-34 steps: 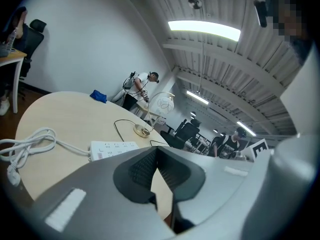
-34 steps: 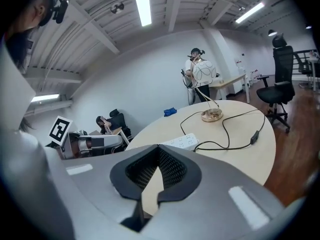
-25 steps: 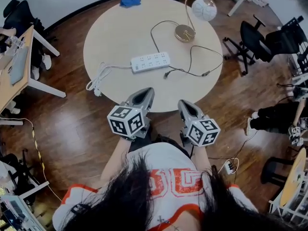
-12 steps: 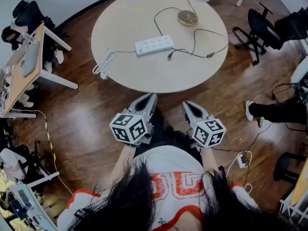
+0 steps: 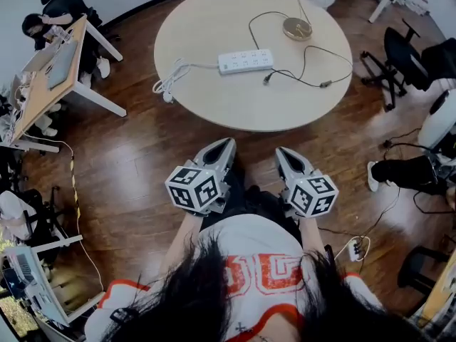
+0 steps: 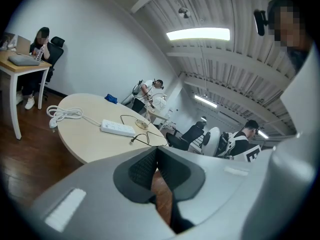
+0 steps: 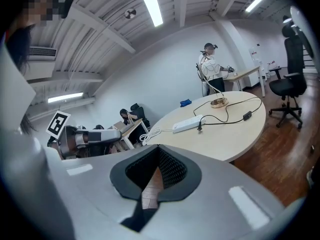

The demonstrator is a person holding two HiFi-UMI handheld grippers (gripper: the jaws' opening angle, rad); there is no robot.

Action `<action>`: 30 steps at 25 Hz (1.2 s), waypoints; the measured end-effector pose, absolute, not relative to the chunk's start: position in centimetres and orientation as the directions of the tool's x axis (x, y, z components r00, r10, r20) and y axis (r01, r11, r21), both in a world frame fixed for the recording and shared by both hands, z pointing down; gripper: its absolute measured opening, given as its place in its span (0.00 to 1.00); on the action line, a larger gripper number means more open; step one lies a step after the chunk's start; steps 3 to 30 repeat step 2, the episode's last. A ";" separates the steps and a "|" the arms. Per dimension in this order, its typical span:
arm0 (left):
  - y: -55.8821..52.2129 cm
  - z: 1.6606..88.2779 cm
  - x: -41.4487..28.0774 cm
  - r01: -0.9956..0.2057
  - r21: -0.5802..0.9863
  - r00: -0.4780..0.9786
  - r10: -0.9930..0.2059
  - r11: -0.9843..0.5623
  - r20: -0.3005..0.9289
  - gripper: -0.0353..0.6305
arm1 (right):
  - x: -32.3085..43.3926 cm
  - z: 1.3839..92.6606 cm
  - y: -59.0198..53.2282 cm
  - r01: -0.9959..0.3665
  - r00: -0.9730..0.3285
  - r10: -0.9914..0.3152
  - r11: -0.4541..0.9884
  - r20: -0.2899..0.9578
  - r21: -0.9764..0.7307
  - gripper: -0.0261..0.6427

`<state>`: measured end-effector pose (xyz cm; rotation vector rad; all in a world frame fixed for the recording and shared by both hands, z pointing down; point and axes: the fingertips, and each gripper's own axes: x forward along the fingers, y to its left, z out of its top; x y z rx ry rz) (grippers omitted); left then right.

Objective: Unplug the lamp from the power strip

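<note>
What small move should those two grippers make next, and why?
Probably just lower and rest them. The lamp's plug lies loose on the round table beside the power strip, in no socket, and the left gripper and right gripper are shut and empty.

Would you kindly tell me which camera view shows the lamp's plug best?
The head view: from above, the lamp's plug lies on the table, plainly apart from the power strip. The right gripper view shows it small, beside the strip's end; the left gripper view shows only a tiny dark end of cord.
</note>
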<state>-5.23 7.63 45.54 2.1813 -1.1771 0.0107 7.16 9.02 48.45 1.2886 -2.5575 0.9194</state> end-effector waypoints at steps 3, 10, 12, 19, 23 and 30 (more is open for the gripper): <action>7.9 45.6 -5.9 -0.756 0.535 0.588 -0.751 -0.377 0.302 0.05 | 6.6 48.3 9.2 -0.764 -0.630 -0.681 0.459 0.372 -0.453 0.04; 7.9 45.6 -5.9 -0.756 0.535 0.588 -0.751 -0.377 0.302 0.05 | 6.6 48.3 9.2 -0.764 -0.630 -0.681 0.459 0.372 -0.453 0.04; 7.9 45.6 -5.9 -0.756 0.535 0.588 -0.751 -0.377 0.302 0.05 | 6.6 48.3 9.2 -0.764 -0.630 -0.681 0.459 0.372 -0.453 0.04; 7.9 45.6 -5.9 -0.756 0.535 0.588 -0.751 -0.377 0.302 0.05 | 6.6 48.3 9.2 -0.764 -0.630 -0.681 0.459 0.372 -0.453 0.04; 7.9 45.6 -5.9 -0.756 0.535 0.588 -0.751 -0.377 0.302 0.05 | 6.6 48.3 9.2 -0.764 -0.630 -0.681 0.459 0.372 -0.453 0.04; 7.9 45.6 -5.9 -0.756 0.535 0.588 -0.751 -0.377 0.302 0.05 | 6.6 48.3 9.2 -0.764 -0.630 -0.681 0.459 0.372 -0.453 0.04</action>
